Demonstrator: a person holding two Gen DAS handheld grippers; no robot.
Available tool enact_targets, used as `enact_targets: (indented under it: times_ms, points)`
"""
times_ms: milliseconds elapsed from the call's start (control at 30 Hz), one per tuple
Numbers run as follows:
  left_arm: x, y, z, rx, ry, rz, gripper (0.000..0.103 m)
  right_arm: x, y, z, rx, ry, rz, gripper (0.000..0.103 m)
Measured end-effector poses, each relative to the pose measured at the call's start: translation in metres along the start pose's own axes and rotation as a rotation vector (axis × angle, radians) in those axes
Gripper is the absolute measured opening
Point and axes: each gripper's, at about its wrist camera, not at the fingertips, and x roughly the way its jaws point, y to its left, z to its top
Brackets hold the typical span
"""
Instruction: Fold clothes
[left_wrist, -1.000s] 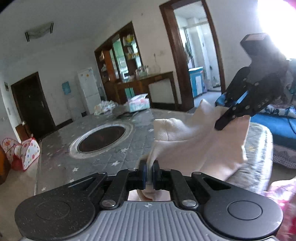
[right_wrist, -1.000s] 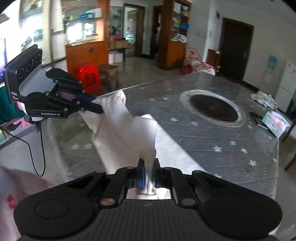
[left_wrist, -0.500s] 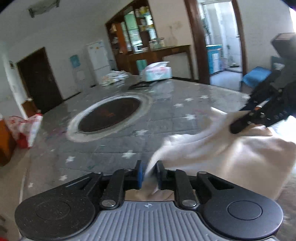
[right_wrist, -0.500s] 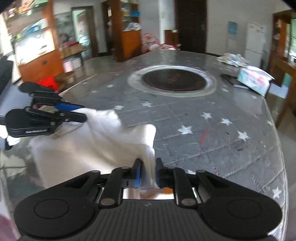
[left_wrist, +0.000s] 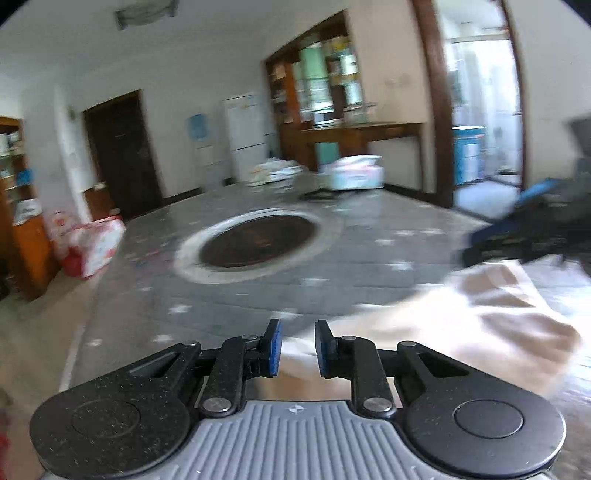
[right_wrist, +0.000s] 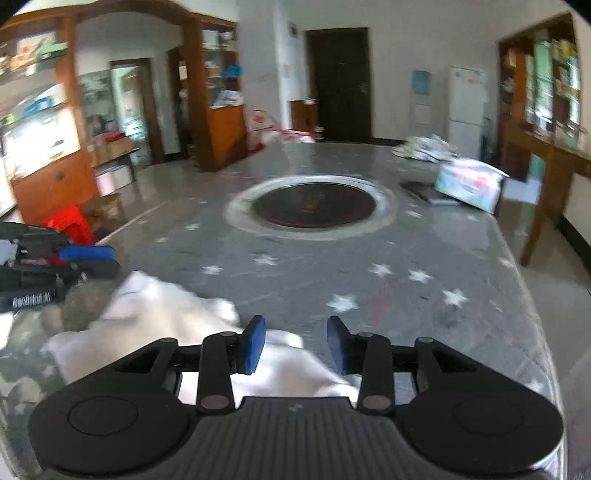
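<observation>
Fingers (right_wrist: 255, 345) parted; blurred cloth (right_wrist: 155, 317) partly hidden beneath.

Bright daylight glares off the tabletop (right_wrist: 461, 258); motion blur and fisheye bending smear the edges.

— What covers the table (right_wrist: 424, 254)?
— A grey quilted cloth printed with white stars, with a dark round inset (right_wrist: 314, 205) ringed in pale metal at its centre.

— And at the far end?
— A tissue pack (right_wrist: 469, 181) lies beside a dark flat object (right_wrist: 428, 194), too blurred to identify, with a crumpled bundle (right_wrist: 424, 147) just behind them.

— Beyond the table?
— A white refrigerator (left_wrist: 245, 136) stands against the wall near a dark wooden door (left_wrist: 122, 155). Wooden shelving (left_wrist: 325, 81) holds boxes. A red plastic stool (right_wrist: 72, 225) sits on the floor, left in the right wrist view.
</observation>
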Motion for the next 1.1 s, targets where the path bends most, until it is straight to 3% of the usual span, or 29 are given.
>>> enact_targets:
  times_ms: [133, 300, 533, 667, 833, 1100]
  points:
    - [-0.005, -0.024, -0.012, 0.027, 0.026, -0.083, 0.023, 0.017, 0.023, 0.002, -0.040, 0.039, 0.054, 0.036]
    - [0.005, -0.027, -0.028, 0.028, 0.088, -0.071, 0.023, 0.050, 0.034, 0.000, -0.033, 0.091, 0.025, 0.036]
    - [-0.005, -0.020, -0.034, -0.013, 0.087, -0.070, 0.023, 0.066, 0.029, 0.008, -0.003, 0.086, -0.019, 0.036]
    - [-0.007, -0.017, -0.036, -0.046, 0.087, -0.065, 0.024, 0.054, 0.048, 0.016, -0.079, 0.057, 0.058, 0.036]
    - [-0.013, -0.013, -0.041, -0.088, 0.085, -0.053, 0.026, 0.065, 0.082, 0.019, -0.183, 0.085, 0.157, 0.035]
    - [-0.021, -0.009, -0.050, -0.145, 0.081, -0.059, 0.029, 0.108, 0.123, 0.023, -0.260, 0.129, 0.167, 0.036]
